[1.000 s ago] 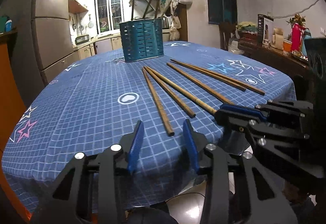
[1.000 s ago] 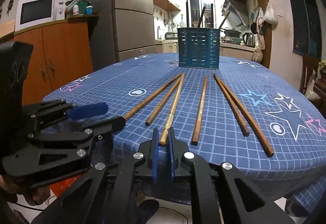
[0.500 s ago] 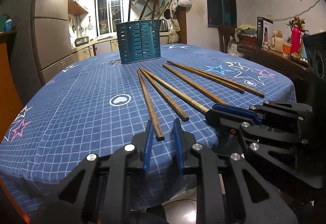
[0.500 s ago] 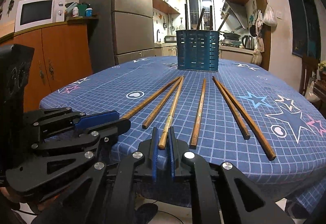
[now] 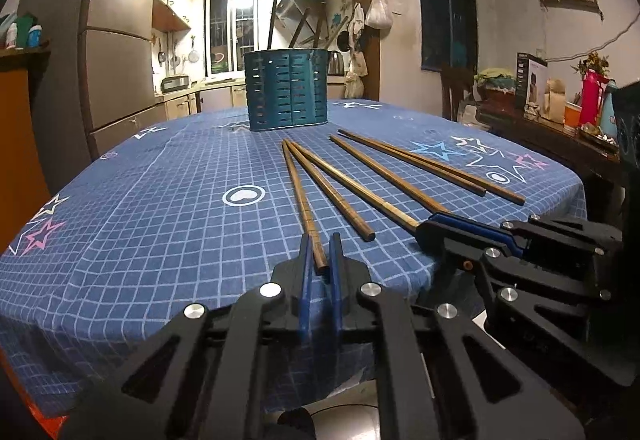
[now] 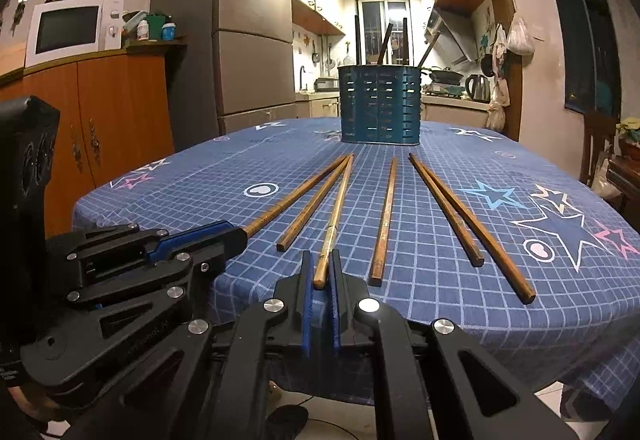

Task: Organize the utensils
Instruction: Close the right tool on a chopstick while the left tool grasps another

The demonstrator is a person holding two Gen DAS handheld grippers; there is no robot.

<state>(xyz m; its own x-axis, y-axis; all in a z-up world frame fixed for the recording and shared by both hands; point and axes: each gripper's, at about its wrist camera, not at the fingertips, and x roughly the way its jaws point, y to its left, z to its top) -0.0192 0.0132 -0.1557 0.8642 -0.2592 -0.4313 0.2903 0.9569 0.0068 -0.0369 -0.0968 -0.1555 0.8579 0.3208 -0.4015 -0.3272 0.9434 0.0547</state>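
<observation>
In front of me is the table under its blue grid tablecloth (image 5: 152, 208) printed with stars and hearts, and beyond it the kitchen with a tall refrigerator (image 6: 256, 24) and a white microwave (image 6: 70, 28) on an orange cabinet. At the far end of the cloth stands the teal slotted utensil holder (image 5: 287, 90), upright, with a few dark sticks poking out of its top. Between it and me six wooden chopsticks lie on the cloth, fanned out with their far tips pointing toward the holder. My left gripper (image 5: 320, 260) has just been closing and now clamps the near end of the leftmost chopstick (image 5: 302, 200), whose end sits between the blue pads at the table's near edge. My right gripper (image 6: 321, 274) is clenched on the near end of the third chopstick (image 6: 336, 212), counting from the left in its own view; the wood is pinched between its pads. The second chopstick (image 6: 312, 206) lies free between the two gripped ones. Right of them lies a single chopstick (image 6: 384, 220), then a pair (image 6: 456, 212) lying close together, nearly touching at their far tips, all untouched.
</observation>
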